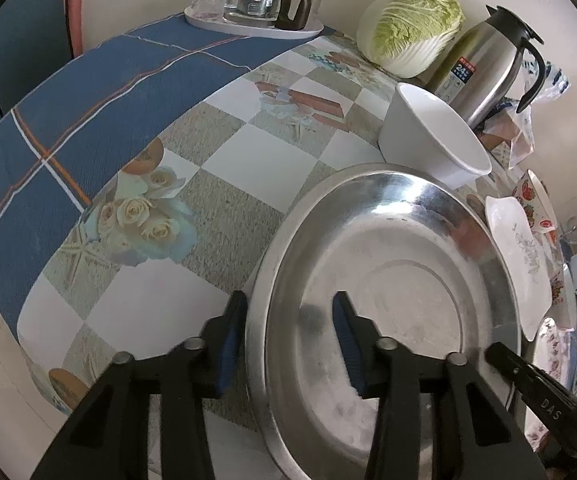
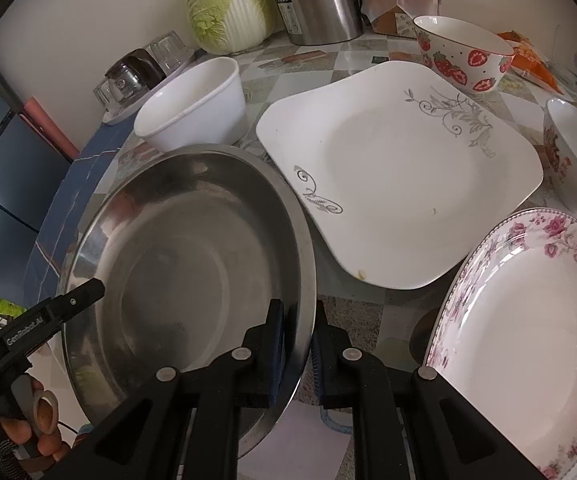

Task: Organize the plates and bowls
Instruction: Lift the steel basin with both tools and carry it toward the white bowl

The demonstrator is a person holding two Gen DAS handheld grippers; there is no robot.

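Plates: three (image 2: 400, 176) | bowls: three (image 2: 196, 108) | right gripper (image 2: 300, 344) fingers grasping steel plate (image 2: 192, 248) rim | left gripper (image 1: 288, 344) straddling, released

Steel basin (image 2: 192, 240) (empty) beside square plate (image 2: 400, 172)

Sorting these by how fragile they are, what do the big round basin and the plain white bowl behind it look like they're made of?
Basin: looks like stainless steel, shiny with blurred reflections and a thin rolled rim. Plain white bowl: smooth glossy white, probably ceramic, though melamine can't be ruled out.
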